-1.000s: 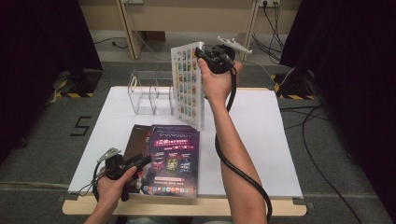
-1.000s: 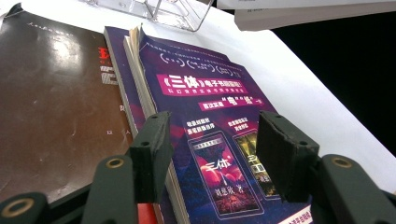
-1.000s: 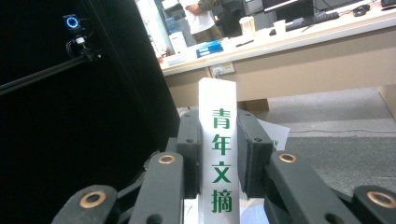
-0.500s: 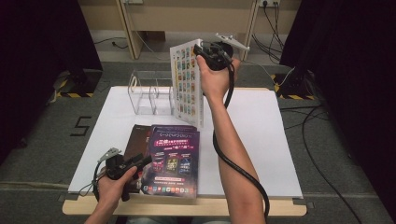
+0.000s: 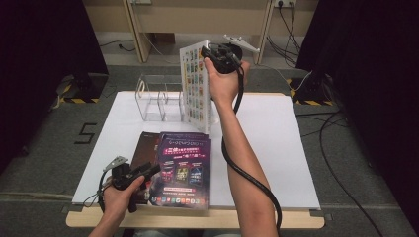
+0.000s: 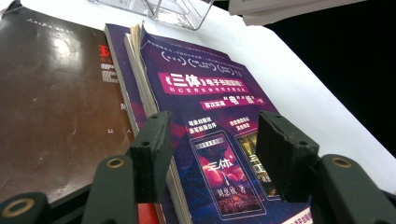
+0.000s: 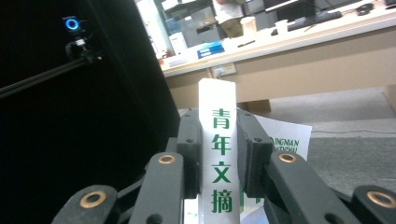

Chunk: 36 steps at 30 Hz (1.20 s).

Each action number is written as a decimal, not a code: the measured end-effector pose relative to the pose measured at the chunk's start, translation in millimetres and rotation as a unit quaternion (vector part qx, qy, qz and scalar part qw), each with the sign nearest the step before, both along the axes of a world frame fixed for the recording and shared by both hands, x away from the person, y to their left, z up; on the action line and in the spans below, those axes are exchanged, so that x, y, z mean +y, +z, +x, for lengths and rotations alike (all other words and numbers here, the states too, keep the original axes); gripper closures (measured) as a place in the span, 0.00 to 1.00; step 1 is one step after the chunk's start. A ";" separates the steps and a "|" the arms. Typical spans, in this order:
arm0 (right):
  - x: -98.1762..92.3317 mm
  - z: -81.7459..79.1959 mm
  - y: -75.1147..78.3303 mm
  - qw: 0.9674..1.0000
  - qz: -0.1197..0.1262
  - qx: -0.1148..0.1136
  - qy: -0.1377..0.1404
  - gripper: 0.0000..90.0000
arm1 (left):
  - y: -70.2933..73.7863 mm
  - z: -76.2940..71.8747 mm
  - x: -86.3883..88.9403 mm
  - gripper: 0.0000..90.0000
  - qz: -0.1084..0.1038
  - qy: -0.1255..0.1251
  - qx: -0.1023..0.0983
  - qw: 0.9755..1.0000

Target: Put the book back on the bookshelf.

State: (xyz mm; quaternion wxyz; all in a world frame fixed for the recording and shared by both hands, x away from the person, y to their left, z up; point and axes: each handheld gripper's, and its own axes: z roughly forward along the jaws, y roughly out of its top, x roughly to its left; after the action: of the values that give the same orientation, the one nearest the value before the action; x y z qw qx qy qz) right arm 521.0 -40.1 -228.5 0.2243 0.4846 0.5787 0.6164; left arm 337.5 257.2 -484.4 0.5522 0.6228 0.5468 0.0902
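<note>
My right gripper (image 5: 213, 53) is raised over the table's far side, shut on the spine of a white magazine (image 5: 194, 86) that hangs upright, its lower edge near the tabletop. In the right gripper view the pads (image 7: 189, 149) clamp the white spine (image 7: 217, 107), which bears green characters. A purple magazine (image 5: 183, 168) lies flat near the front edge, on top of other books. My left gripper (image 5: 148, 172) rests at its left edge. In the left gripper view my left gripper (image 6: 217, 149) stands open, the purple cover (image 6: 205, 98) lying between and beyond the jaws, not pinched.
A clear acrylic rack (image 5: 158, 96) stands at the back left of the white tabletop (image 5: 286, 148), right beside the hanging magazine. A dark brown book (image 5: 145, 148) lies left of the purple one, partly under it. Cables trail on the floor at the right.
The right hand with the upright magazine has drifted very slightly. The left gripper and the flat books have stayed where they were.
</note>
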 end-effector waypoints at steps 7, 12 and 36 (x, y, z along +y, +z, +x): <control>6.5 -12.8 11.1 1.000 0.007 -0.012 0.019 0.82 | 1.6 -0.3 -2.8 0.50 0.001 -0.002 -0.004 1.000; 17.8 -12.5 13.3 0.999 0.010 -0.012 0.033 0.82 | 2.0 -1.2 -2.2 0.50 0.002 -0.003 -0.005 1.000; -13.0 24.4 -2.5 0.999 0.039 -0.006 -0.012 0.82 | 0.0 1.3 -2.2 0.50 0.003 -0.004 -0.002 1.000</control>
State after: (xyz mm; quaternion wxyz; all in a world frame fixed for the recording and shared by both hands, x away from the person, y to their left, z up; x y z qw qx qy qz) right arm 545.5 -53.0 -231.0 0.2163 0.4965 0.5465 0.6388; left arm 338.8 255.0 -484.4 0.5515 0.6269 0.5428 0.0908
